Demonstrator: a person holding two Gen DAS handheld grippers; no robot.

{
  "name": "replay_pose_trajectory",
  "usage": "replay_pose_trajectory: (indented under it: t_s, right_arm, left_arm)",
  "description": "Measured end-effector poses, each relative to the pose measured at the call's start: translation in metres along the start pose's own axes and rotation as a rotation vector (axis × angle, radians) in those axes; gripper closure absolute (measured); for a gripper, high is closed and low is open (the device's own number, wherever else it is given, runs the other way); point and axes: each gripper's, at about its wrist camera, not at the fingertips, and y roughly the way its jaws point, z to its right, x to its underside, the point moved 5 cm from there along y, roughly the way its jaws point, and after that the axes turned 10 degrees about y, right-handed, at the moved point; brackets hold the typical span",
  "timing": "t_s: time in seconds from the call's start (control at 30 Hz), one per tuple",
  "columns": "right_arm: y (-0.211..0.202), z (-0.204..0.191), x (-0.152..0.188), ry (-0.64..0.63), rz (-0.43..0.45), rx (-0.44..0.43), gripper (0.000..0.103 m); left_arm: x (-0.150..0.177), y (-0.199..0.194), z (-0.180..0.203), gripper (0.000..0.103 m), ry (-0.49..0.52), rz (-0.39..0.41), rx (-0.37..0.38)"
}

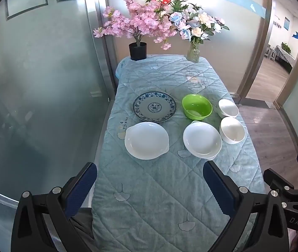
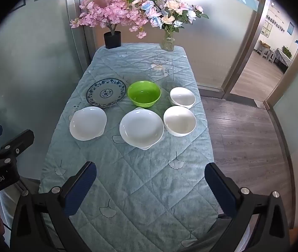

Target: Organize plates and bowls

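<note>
On the quilt-covered desk six dishes sit loose; my left gripper and right gripper hang apart, empty. White bowls near the right edge could slide off the soft quilt.

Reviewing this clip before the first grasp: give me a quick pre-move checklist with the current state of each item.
1. Left gripper open and empty: ok.
2. Right gripper open and empty: ok.
3. All dishes upright on the quilt: ok.
4. Green bowl empty: ok.
5. Patterned plate clear of the white dishes: ok.
6. Near white plate touching the white bowl beside it: cannot tell.
</note>
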Motion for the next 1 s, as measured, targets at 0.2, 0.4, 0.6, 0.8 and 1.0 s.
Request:
replay_pose_trajectory:
  t_s: [0.2, 0.4, 0.6, 0.8, 1.0]
  right_arm:
    - [0.002, -0.007, -0.002, -0.005, 0.000, 0.006, 0.001]
    - [0.000, -0.002, -0.003, -0.016, 0.006, 0.002, 0.001]
    - [0.005, -0.007, -0.006, -0.018, -0.005, 0.006, 0.001]
    - [0.013, -0.011, -0.007, -0.014, -0.020, 0.003, 0.001]
    - [0.020, -0.016, -0.008, -0.010, -0.055, -0.005, 0.001]
  left_arm:
    - [0.003, 0.004, -0.005, 0.001, -0.028, -0.013, 0.023]
    - [0.004, 0.008, -0.010, 0.001, -0.036, -0.015, 0.035]
    - [0.002, 0.013, -0.011, 0.001, -0.037, -0.027, 0.046]
    - [-0.001, 0.021, -0.014, 0.001, -0.037, -0.038, 0.049]
    - [-0.003, 0.031, -0.017, 0.001, -0.034, -0.049, 0.046]
